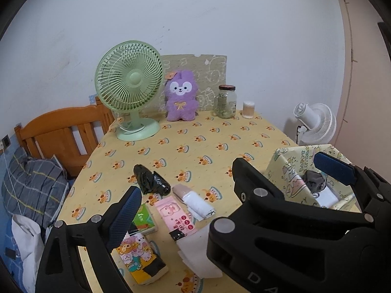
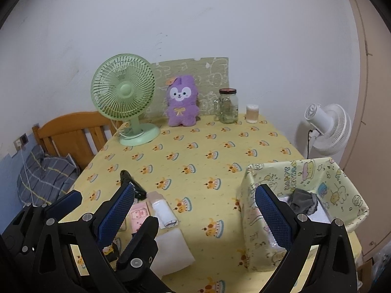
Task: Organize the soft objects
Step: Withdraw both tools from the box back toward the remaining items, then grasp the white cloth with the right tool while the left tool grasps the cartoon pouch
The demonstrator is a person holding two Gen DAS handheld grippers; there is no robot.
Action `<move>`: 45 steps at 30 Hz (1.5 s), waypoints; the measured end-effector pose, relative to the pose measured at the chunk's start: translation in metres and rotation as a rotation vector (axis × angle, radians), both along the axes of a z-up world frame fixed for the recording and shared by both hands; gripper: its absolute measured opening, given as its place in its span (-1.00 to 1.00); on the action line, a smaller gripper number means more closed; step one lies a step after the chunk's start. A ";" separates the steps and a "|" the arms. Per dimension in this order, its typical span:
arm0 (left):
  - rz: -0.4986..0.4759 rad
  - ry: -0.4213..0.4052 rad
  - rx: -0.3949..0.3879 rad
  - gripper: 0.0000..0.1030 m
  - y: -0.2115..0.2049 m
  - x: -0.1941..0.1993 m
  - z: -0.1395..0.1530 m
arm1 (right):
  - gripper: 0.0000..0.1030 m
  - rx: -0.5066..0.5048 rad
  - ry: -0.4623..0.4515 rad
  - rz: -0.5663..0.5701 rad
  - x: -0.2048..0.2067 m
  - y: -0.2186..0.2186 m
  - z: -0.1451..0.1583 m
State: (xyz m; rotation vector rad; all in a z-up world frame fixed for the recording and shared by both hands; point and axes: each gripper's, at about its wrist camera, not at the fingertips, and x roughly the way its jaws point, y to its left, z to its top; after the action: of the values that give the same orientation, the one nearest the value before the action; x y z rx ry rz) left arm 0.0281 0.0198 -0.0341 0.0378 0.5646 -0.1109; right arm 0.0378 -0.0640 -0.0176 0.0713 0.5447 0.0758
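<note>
Several soft items are laid on the worktop [image 1: 195, 134]: a crumpled black bag [image 1: 151, 180], a rolled white cloth [image 1: 198, 204] and a pink tissue pack [image 1: 174, 216]. A grey garment [image 2: 303, 204] is seen in the patterned box [image 2: 268, 171]. Both the left gripper [image 1: 227, 185] and right gripper [image 2: 195, 210] are held with jaws apart, empty. A cartoon-printed pack [image 1: 141, 256] is shown clearly only by the left view

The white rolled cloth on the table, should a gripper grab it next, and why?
Probably yes. The left gripper is open and empty, and the white rolled cloth lies just ahead of it, loose on the table. The yellow box already holds a grey cloth and has room. So a sensible small move is lowering the left gripper over the roll.
</note>
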 end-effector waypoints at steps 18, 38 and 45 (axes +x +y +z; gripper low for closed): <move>0.088 0.059 -0.033 0.85 0.037 0.005 -0.042 | 0.95 -0.001 0.052 0.075 0.014 0.033 -0.040; 0.255 0.198 -0.003 0.85 0.059 0.017 -0.103 | 0.95 -0.009 0.210 0.164 0.032 0.054 -0.103; 0.267 0.252 0.033 0.83 0.059 0.022 -0.119 | 0.95 0.001 0.302 0.162 0.040 0.055 -0.126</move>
State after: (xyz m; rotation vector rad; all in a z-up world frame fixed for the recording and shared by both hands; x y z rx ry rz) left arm 0.0504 0.0792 -0.1529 -0.0203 0.8175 0.1562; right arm 0.0781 -0.0090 -0.1432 0.0394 0.8517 0.2255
